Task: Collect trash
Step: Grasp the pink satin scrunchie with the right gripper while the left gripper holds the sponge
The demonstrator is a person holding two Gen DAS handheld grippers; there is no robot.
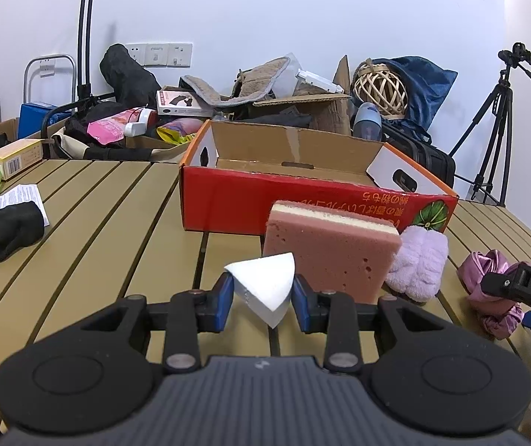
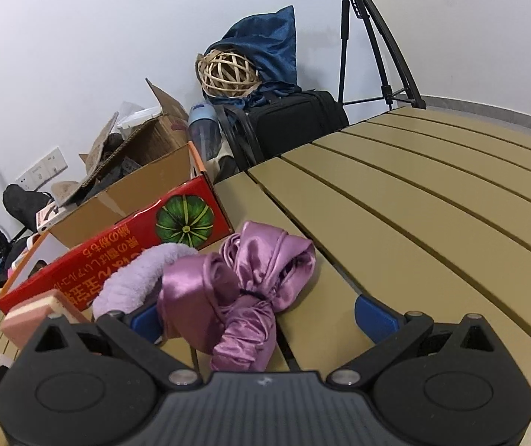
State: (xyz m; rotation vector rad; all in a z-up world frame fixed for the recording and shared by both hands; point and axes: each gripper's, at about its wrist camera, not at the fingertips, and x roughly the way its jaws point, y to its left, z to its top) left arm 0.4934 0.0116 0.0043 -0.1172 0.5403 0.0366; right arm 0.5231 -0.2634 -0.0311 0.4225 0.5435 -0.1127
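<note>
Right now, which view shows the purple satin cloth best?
The right wrist view: the purple satin cloth lies close and central, between the open right gripper fingers, folds clear. The left wrist view shows it only small at the right edge, partly hidden behind the right gripper.

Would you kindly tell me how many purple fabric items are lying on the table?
2: a fluffy lilac cloth beside the pink sponge, against the red box, and a satin purple bundle just right of it. Others may be hidden.

A tripod (image 1: 495, 130) stands beside a black case (image 2: 295, 122), blue cloth (image 2: 269, 44) draping a wicker ball (image 2: 226, 72).
</note>
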